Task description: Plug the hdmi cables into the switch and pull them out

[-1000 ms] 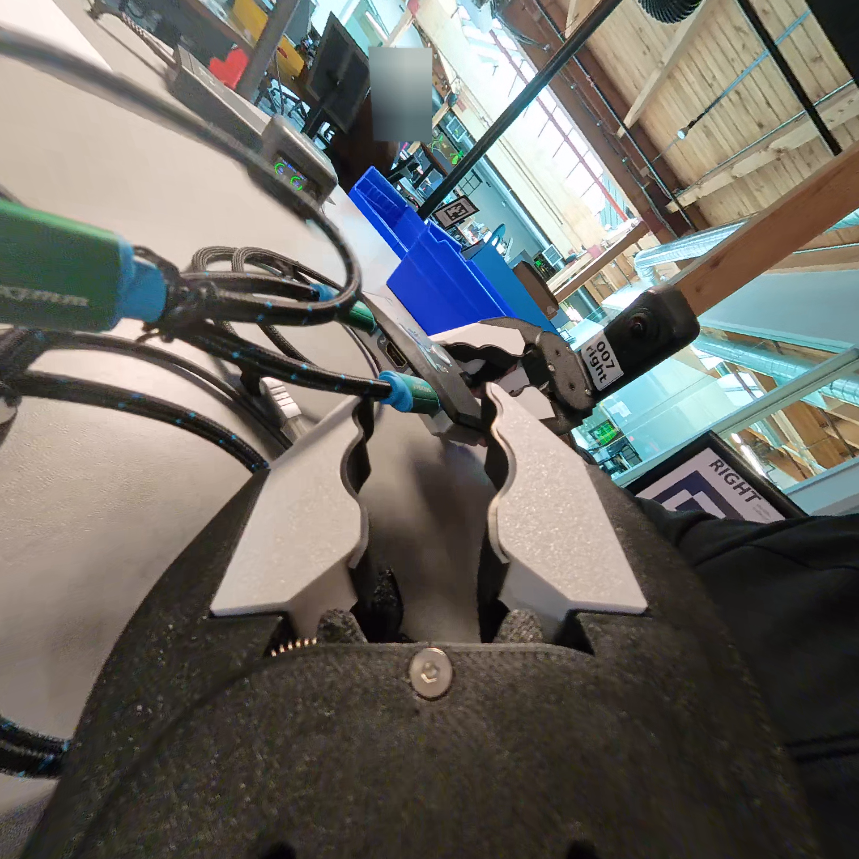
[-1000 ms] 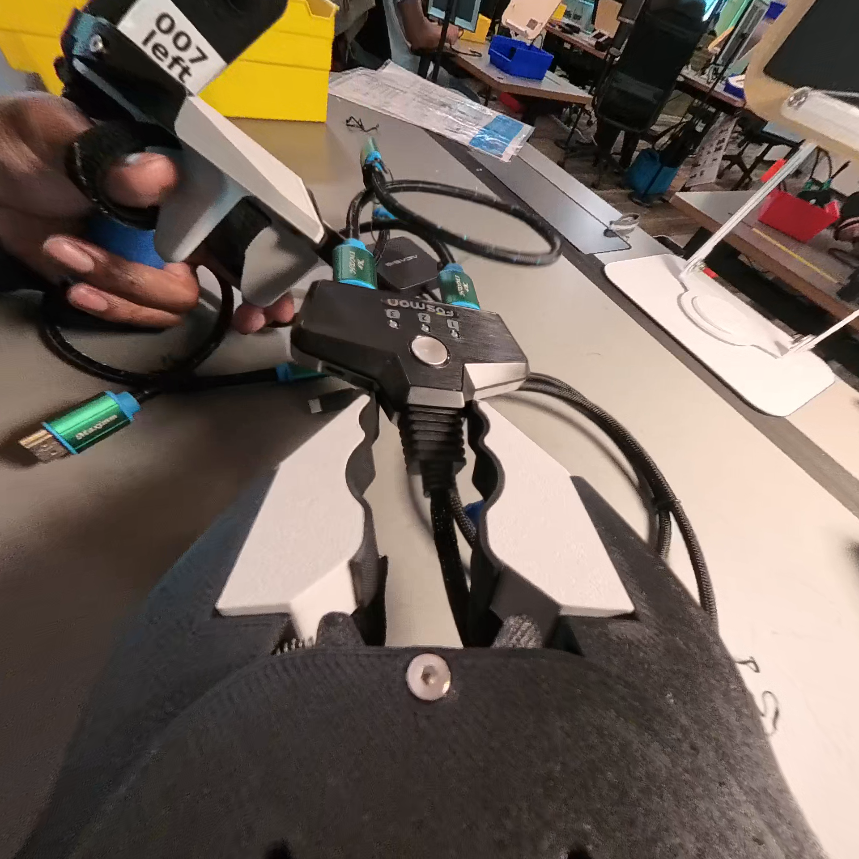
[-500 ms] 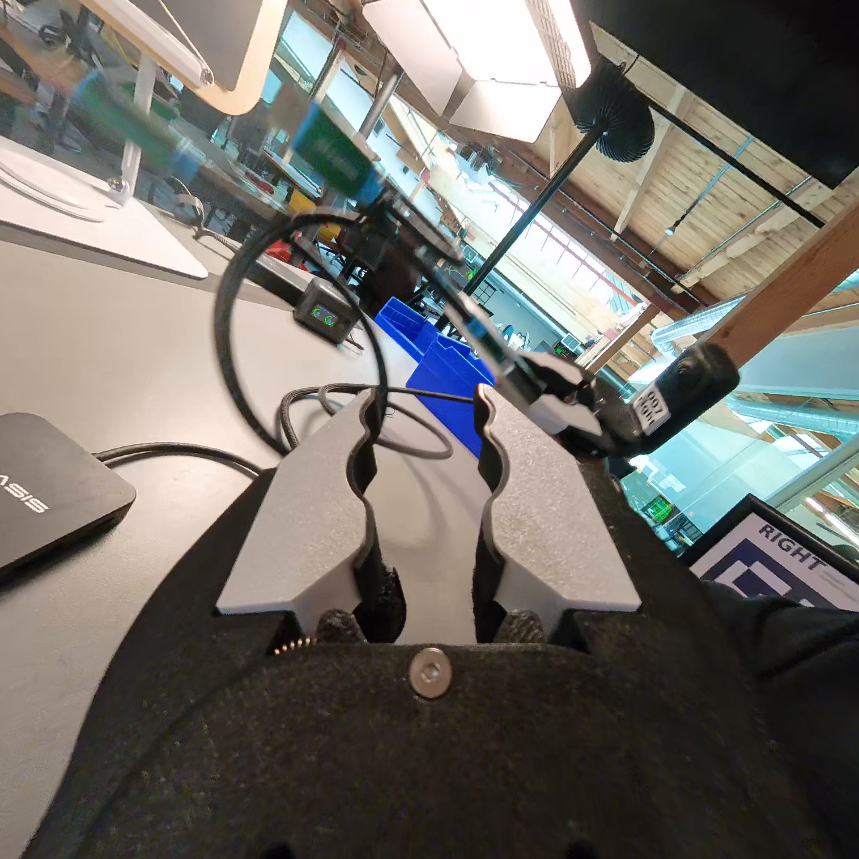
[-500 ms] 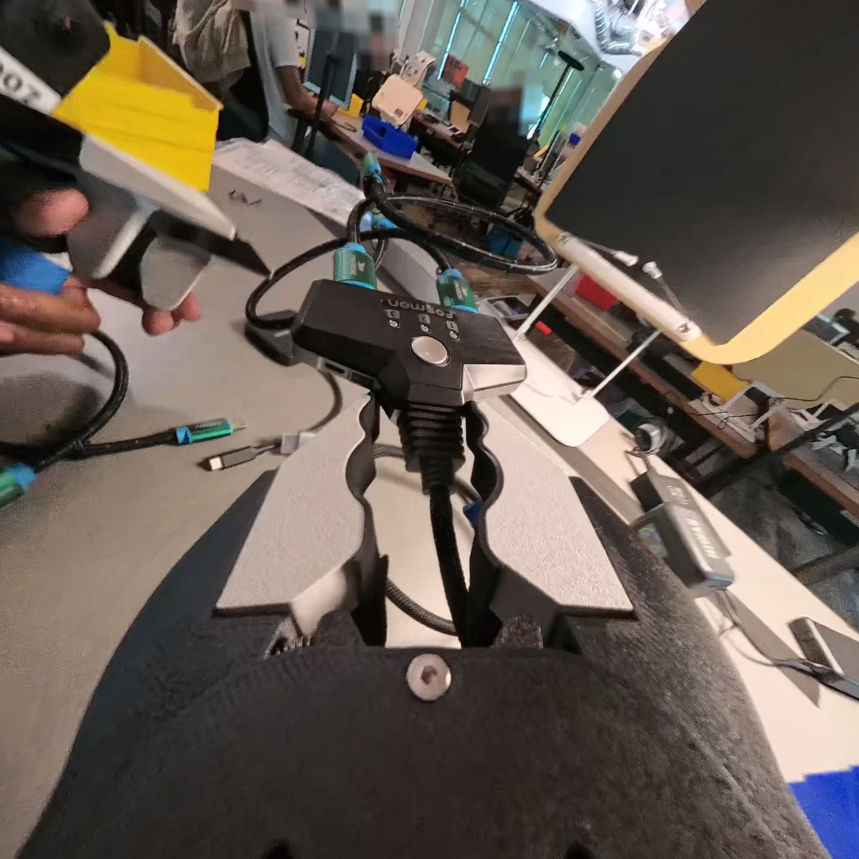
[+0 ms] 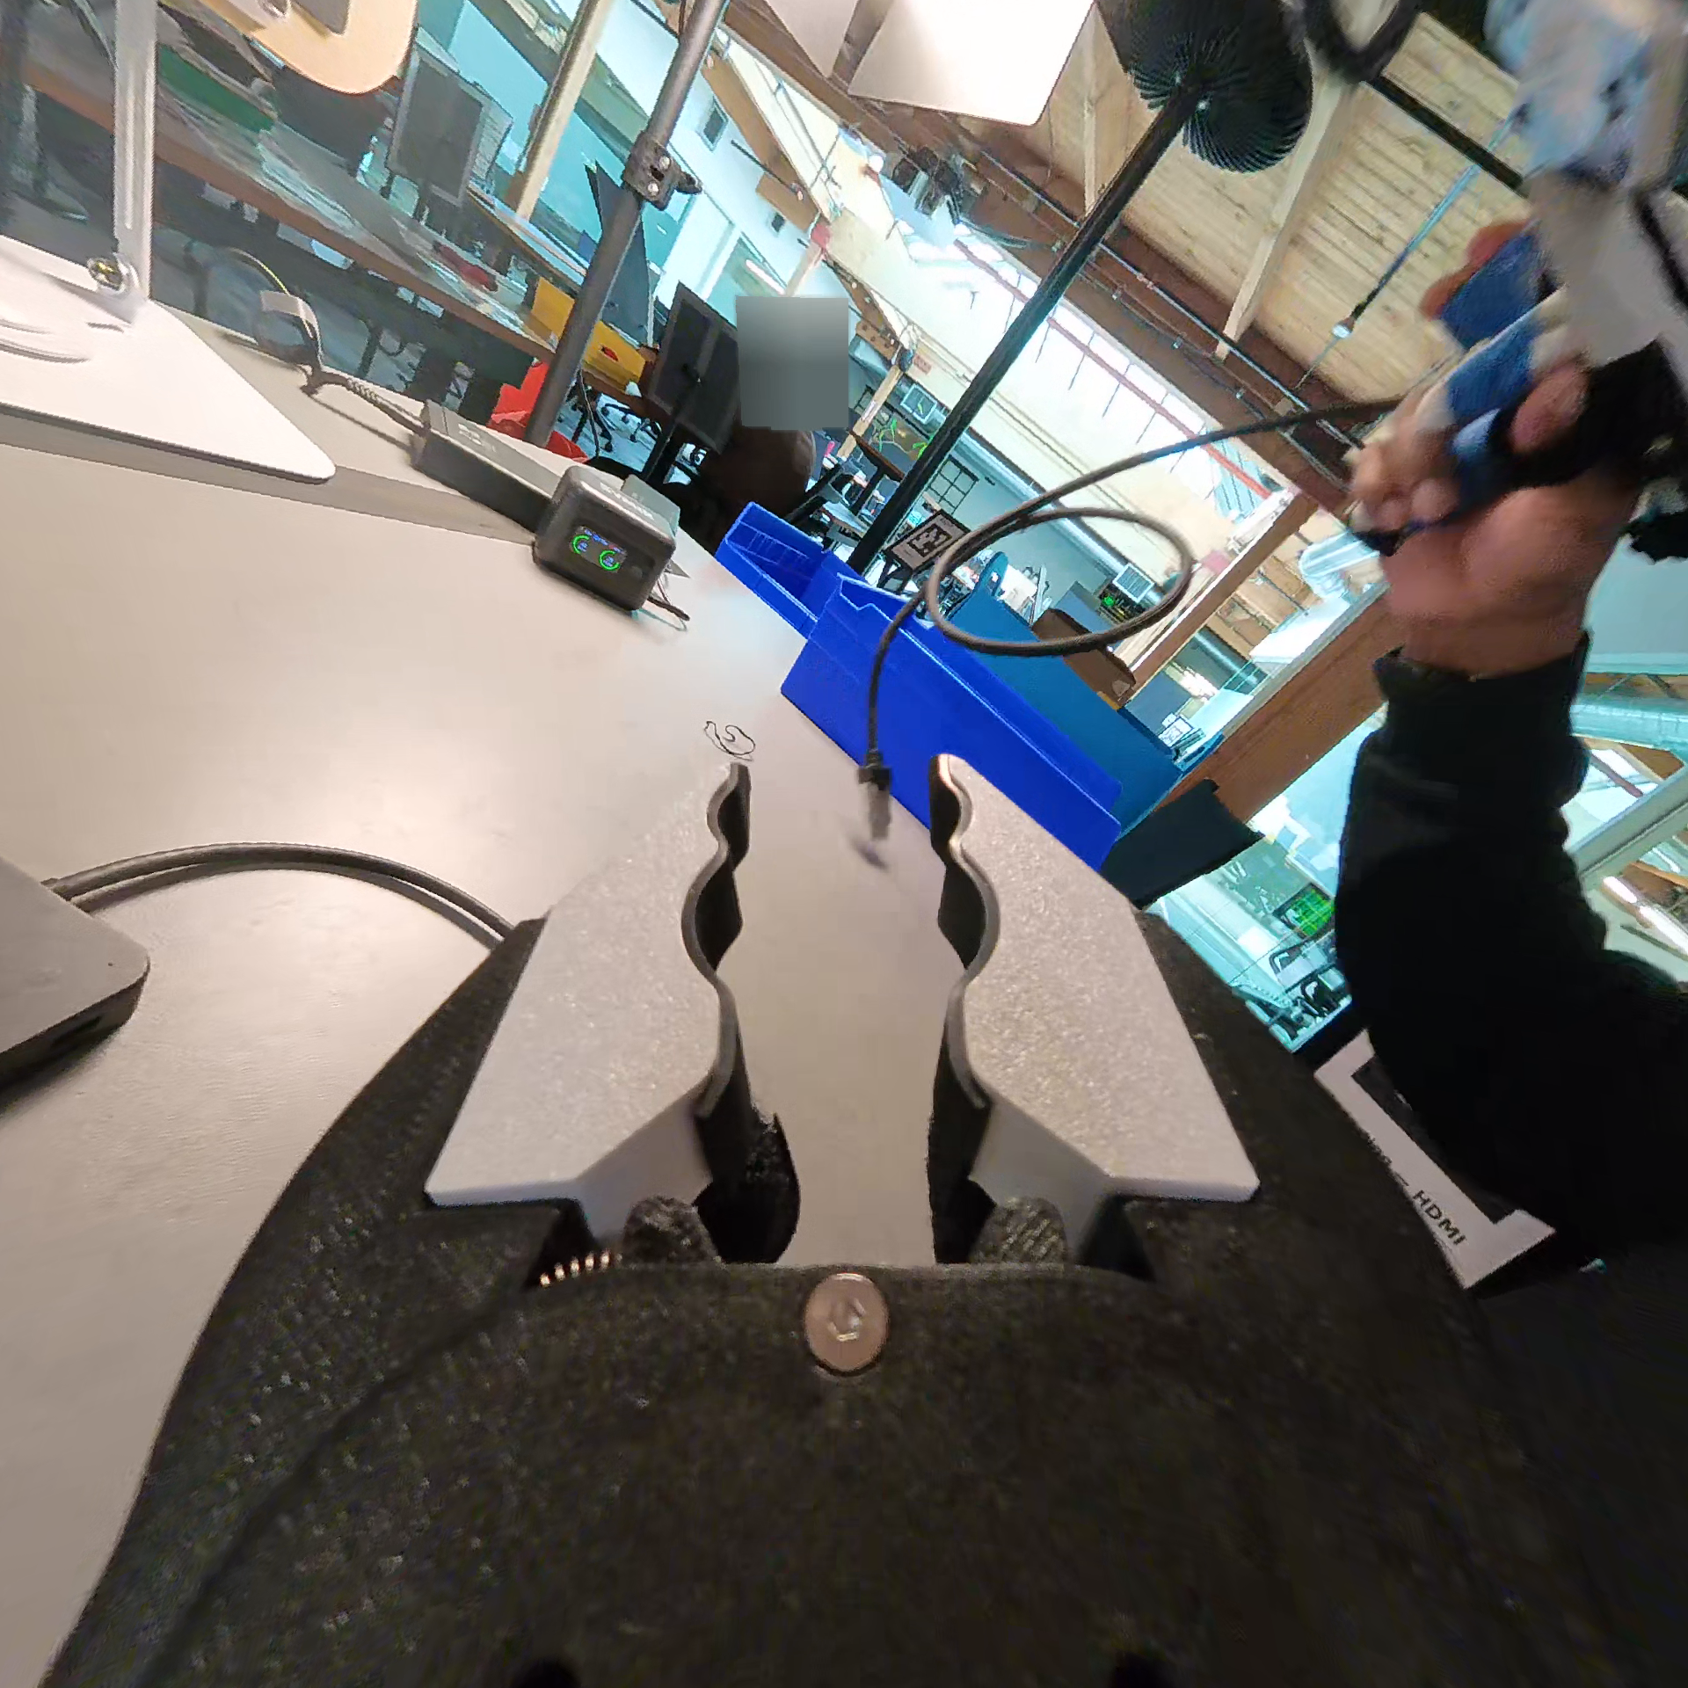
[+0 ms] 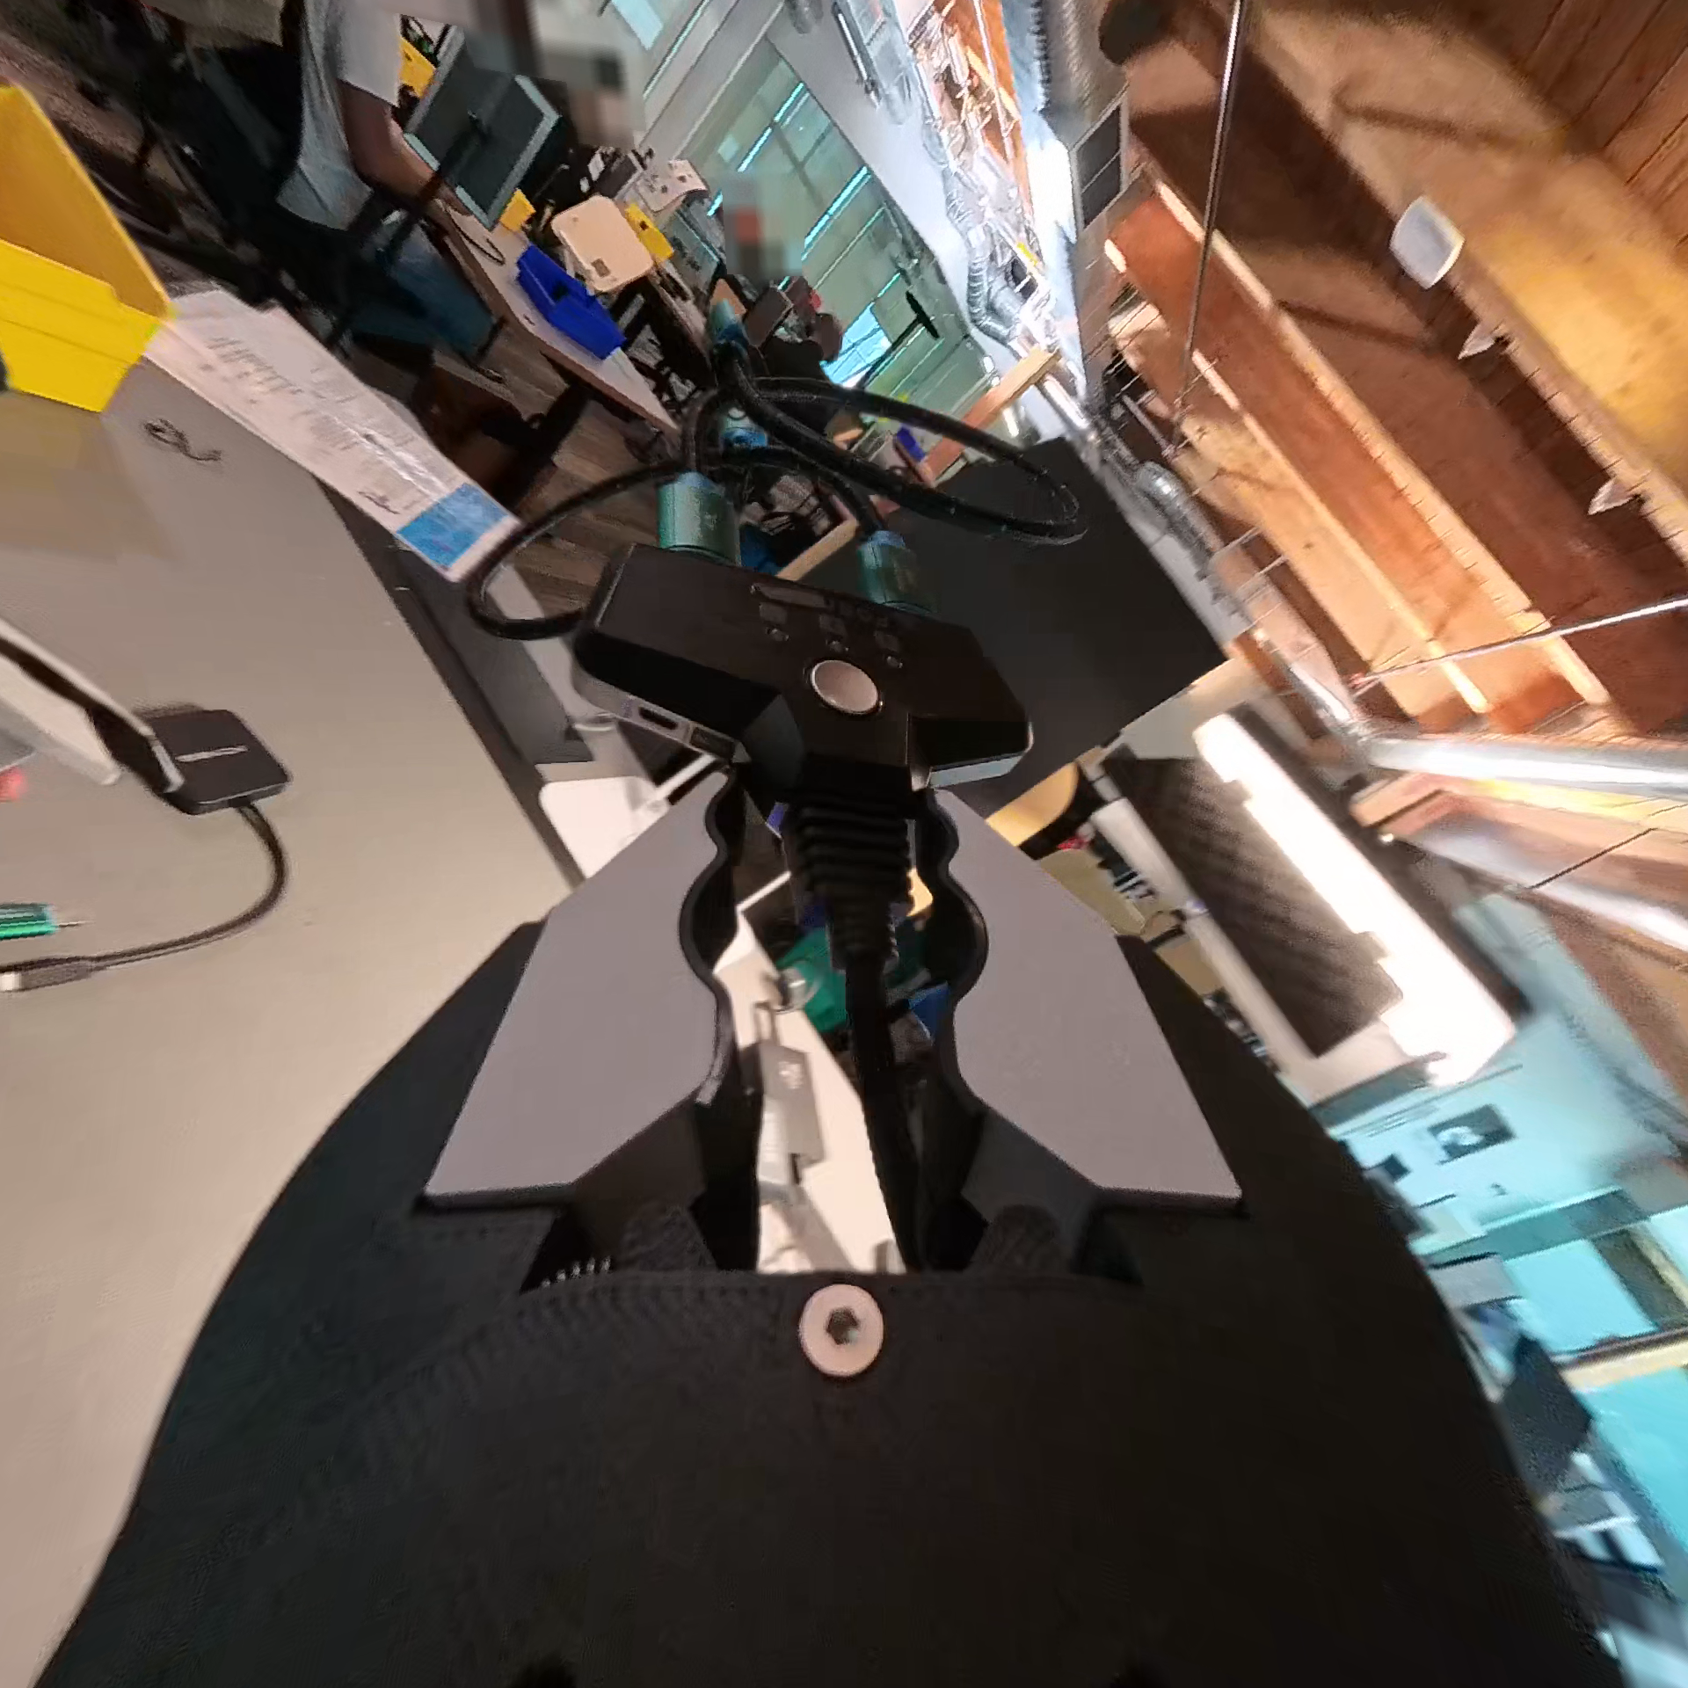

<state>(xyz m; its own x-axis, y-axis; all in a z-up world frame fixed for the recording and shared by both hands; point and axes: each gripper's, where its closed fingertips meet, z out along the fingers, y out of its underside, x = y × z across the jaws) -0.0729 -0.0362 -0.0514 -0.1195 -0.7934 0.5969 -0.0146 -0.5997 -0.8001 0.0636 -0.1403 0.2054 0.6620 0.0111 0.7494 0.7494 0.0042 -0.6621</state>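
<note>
My right gripper is shut on the ribbed cable neck of the black HDMI switch and holds it high off the table, tilted. Two green HDMI plugs sit in its far side, their black cables looping behind. A loose green plug lies on the table at the far left. My left gripper is open and empty, low over the grey table. A thin black lead hangs from the raised right hand; its small end dangles just beyond my left fingertips.
Blue bins stand ahead on the right. A small black device with a green display, a white lamp base and a flat black box with a cable are on the table. A yellow bin and a paper sheet lie farther off. My right fingertips sit around 30 cm from my left ones. Between my left fingertips and the loose green plug there is roughly 11 cm.
My right gripper has lifted the switch and its plugged cables off the table and tilted upward. My left gripper has drawn away from the switch and now points along the table.
</note>
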